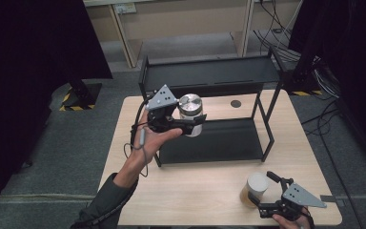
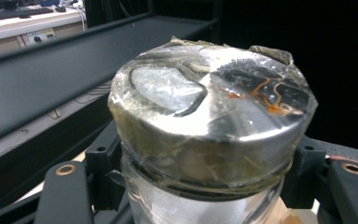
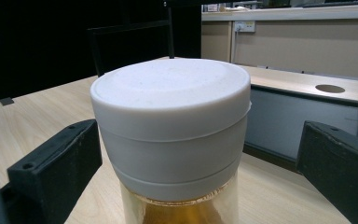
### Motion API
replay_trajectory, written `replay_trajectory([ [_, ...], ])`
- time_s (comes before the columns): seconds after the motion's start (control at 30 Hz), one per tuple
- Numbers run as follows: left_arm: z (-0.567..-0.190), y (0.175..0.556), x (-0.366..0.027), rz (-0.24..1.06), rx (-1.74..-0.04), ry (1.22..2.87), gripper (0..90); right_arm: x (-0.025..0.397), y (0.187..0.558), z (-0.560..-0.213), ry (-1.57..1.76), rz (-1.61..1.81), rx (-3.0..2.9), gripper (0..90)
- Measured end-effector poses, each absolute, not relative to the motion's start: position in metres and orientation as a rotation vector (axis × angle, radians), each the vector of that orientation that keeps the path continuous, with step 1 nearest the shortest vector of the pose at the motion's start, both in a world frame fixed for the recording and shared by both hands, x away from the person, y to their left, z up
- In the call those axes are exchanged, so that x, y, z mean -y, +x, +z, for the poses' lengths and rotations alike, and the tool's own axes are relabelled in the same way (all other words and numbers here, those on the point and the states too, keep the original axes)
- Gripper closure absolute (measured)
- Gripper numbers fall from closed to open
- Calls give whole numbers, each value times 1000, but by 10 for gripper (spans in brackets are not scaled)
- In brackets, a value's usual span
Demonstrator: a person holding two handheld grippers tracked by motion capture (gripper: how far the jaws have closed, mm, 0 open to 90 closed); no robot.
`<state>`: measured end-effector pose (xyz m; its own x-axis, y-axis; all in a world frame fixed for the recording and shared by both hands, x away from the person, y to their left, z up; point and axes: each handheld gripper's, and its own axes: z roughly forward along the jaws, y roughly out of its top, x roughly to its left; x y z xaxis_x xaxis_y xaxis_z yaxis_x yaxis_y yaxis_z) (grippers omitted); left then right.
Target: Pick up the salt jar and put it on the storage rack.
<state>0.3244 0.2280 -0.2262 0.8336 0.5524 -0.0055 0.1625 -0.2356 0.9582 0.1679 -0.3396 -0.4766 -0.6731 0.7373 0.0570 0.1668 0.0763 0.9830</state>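
A clear jar with a silver metal lid point(image 1: 190, 106) hangs above the table, by the front left of a black two-shelf rack point(image 1: 209, 71). My left gripper point(image 1: 193, 125) is shut on its body, below the lid. In the left gripper view the film-wrapped lid point(image 2: 214, 112) sits between the black jaws of the left gripper point(image 2: 205, 196). A white-lidded jar of amber contents point(image 1: 255, 187) stands on the table near the front right edge. My right gripper point(image 1: 265, 193) is open around it. In the right gripper view a gap shows between that jar point(image 3: 172, 121) and the right-hand jaw.
The rack's lower shelf point(image 1: 219, 140) is bare. The light wooden table point(image 1: 195, 191) has a round hole point(image 1: 236, 103) at the back. Pale wooden shelving point(image 1: 186, 24) stands behind on the floor, cables point(image 1: 324, 76) lie at the right, and dark curtains hang on both sides.
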Motion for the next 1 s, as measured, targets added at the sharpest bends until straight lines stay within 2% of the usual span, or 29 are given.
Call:
replay_trajectory([
  [0.43,-188,333,-222,404,-561,1790,312,340,168,-476,893,1634,-1896,4],
  [1.0,-160,349,-216,416,-614,1781,312,341,168,-477,895,1639,-1895,4],
])
